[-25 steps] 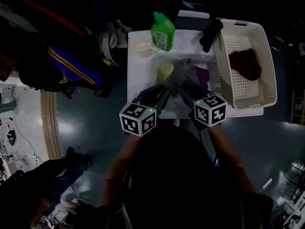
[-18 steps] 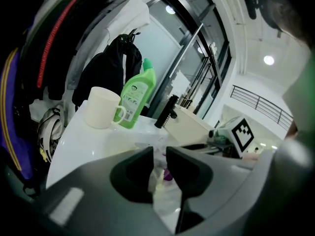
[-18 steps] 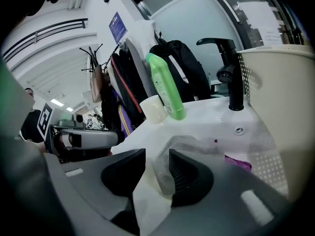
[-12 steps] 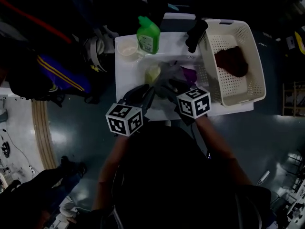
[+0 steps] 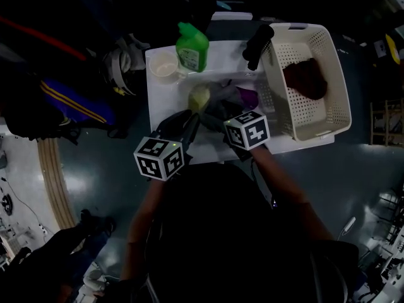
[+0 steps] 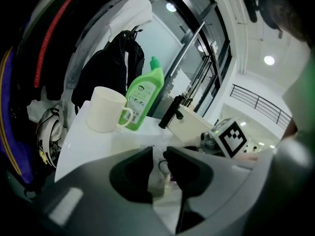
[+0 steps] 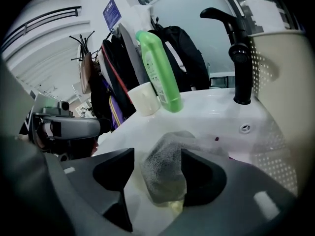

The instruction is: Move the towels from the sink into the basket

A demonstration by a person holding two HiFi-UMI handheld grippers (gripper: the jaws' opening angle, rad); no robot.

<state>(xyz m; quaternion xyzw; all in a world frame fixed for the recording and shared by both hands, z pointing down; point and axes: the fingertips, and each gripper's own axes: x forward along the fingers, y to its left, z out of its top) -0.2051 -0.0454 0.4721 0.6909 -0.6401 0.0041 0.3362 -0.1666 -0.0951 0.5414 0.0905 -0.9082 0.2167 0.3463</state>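
Ok so right now the right gripper (image 7: 156, 156) has just been opening its jaws and they're spread wide around a bunched-up grey towel (image 7: 162, 181), not squeezing it yet. That towel is in the sink (image 7: 216, 117) with a purple towel (image 5: 248, 96) right beside it. The left gripper (image 6: 158, 156) is nearly closed, with a strip of pale cloth (image 6: 156, 183) that looks pinched between its jaws. One dark red towel (image 5: 306, 77) is already in the basket (image 5: 303, 115). My worry is that the right one only bites the loose top fold, so the towel slides out halfway across. Also, if both grippers are in the same heap, lifting one could drag the other's cloth. The faucet (image 5: 255, 43) stands right by the basket, so a dangling corner could snag.
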